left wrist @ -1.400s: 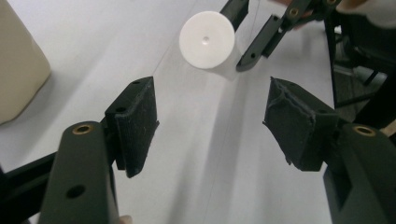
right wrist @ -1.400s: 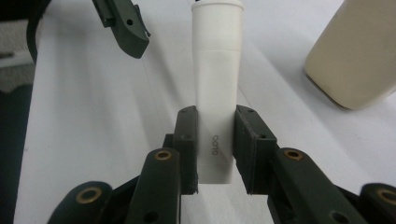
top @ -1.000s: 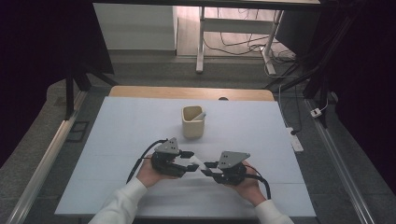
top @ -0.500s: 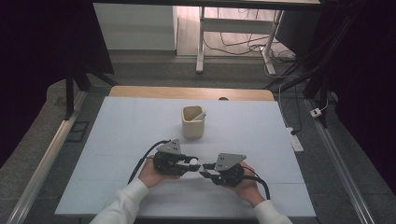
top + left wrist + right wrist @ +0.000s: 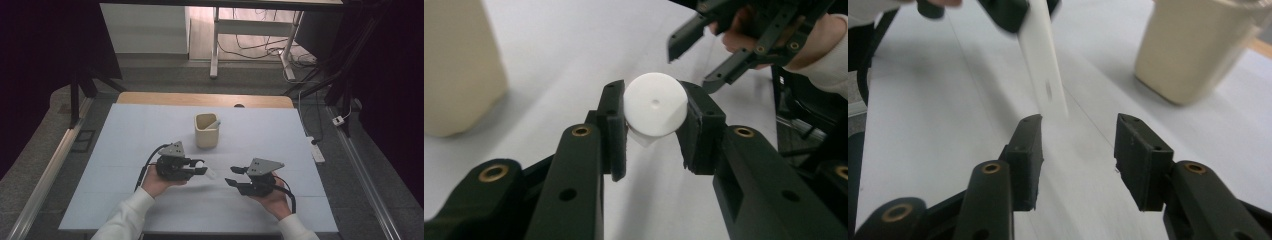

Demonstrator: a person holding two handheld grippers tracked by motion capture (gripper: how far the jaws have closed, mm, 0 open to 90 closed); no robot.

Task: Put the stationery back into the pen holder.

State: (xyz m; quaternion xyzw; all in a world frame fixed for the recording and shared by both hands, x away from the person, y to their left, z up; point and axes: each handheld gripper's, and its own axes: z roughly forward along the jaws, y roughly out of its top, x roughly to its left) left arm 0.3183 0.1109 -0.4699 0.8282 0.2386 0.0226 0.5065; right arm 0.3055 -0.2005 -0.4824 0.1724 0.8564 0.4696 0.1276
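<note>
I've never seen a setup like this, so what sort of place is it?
Probably a lab or workshop set up for recording handwork: a white-covered table, a metal frame with loose cables on the floor behind, and a person working two handheld grippers, left gripper and right gripper.

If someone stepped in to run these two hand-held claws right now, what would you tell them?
Left gripper: jaws shut on a white stick, held level above the table.
Right gripper: jaws have just been opening, nothing between them; it sits apart from the stick's free end.
Beige cup stands upright behind both grippers, with another white piece leaning inside.
Done: the stick appears to have passed to the left gripper.
Left, probably: put the stick in the cup.
</note>
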